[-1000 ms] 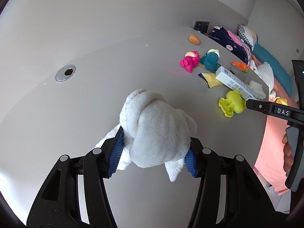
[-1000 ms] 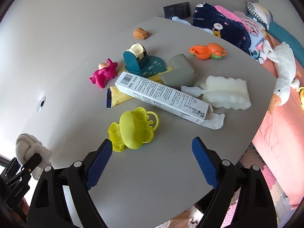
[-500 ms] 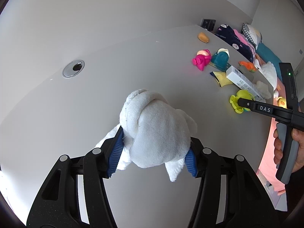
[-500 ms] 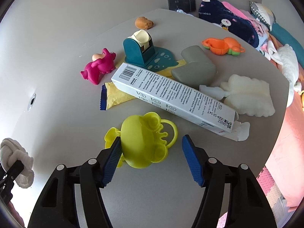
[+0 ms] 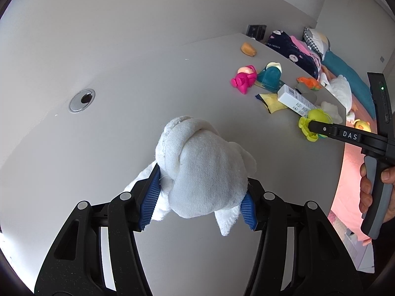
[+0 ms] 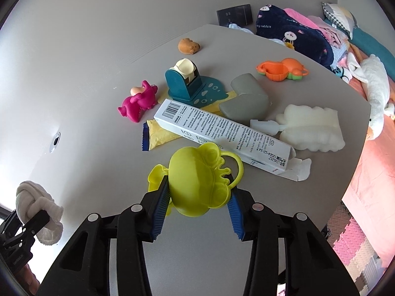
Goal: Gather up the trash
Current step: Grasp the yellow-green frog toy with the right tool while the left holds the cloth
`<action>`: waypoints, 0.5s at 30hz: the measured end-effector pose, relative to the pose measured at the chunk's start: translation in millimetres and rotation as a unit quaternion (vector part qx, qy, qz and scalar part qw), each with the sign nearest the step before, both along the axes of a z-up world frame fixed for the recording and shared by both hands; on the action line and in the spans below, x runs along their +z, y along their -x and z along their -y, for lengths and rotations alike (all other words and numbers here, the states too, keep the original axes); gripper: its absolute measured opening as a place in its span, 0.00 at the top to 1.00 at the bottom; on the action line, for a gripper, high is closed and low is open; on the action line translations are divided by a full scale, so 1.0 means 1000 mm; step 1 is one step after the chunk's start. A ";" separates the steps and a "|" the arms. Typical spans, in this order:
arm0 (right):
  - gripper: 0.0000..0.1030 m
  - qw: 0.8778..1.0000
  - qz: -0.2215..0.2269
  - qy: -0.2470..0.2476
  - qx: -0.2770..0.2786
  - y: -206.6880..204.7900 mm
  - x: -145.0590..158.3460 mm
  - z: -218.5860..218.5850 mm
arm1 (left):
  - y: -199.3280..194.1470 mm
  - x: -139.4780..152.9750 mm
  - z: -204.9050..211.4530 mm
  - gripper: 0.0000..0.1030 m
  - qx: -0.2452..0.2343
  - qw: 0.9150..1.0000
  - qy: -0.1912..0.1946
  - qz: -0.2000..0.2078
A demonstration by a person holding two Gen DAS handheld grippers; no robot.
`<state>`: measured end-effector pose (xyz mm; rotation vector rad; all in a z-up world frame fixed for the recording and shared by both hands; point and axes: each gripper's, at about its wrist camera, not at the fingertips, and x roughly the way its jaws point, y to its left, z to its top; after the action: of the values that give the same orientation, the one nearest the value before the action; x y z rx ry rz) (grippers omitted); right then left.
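My left gripper [image 5: 200,203] is shut on a knotted white cloth [image 5: 202,170] and holds it above the grey table [image 5: 123,133]. My right gripper [image 6: 197,204] has its blue pads [image 6: 160,209] against both sides of a yellow-green frog toy [image 6: 197,180] that rests on the table. The right gripper also shows in the left wrist view [image 5: 321,129], at the frog toy [image 5: 313,120]. Just beyond the frog lie a long white carton [image 6: 222,135] with an open flap and a yellow wrapper [image 6: 158,135] under it.
Beyond the carton are a pink toy [image 6: 138,103], a teal tape dispenser [image 6: 182,83], a grey block [image 6: 246,98], a white sponge brush [image 6: 311,128], an orange toy [image 6: 281,70] and a small brown toy [image 6: 188,45]. A metal grommet [image 5: 81,97] is set in the table. A bed with clothes lies right.
My right gripper moved forward to the frog toy and its jaws narrowed from wide open to touching both its sides. My left gripper kept hold of the cloth and drifted slightly.
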<state>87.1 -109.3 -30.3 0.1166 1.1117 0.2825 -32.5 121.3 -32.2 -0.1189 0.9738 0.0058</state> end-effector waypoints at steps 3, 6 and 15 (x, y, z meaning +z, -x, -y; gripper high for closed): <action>0.56 1.000 0.013 -0.002 -0.004 0.004 0.014 0.010 | -0.004 0.005 0.010 0.46 -0.014 1.000 0.003 0.008; 0.56 1.000 0.025 -0.006 -0.016 0.010 0.025 0.024 | -0.007 0.008 0.024 0.46 -0.030 0.999 0.005 0.014; 0.56 0.998 0.039 -0.015 -0.046 0.026 0.043 0.065 | -0.019 0.014 0.067 0.46 -0.079 0.997 0.008 0.023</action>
<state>61.1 -174.4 13.2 0.1815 1.0227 0.2207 -13.6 54.0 -18.1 -0.0572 0.9345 -0.1498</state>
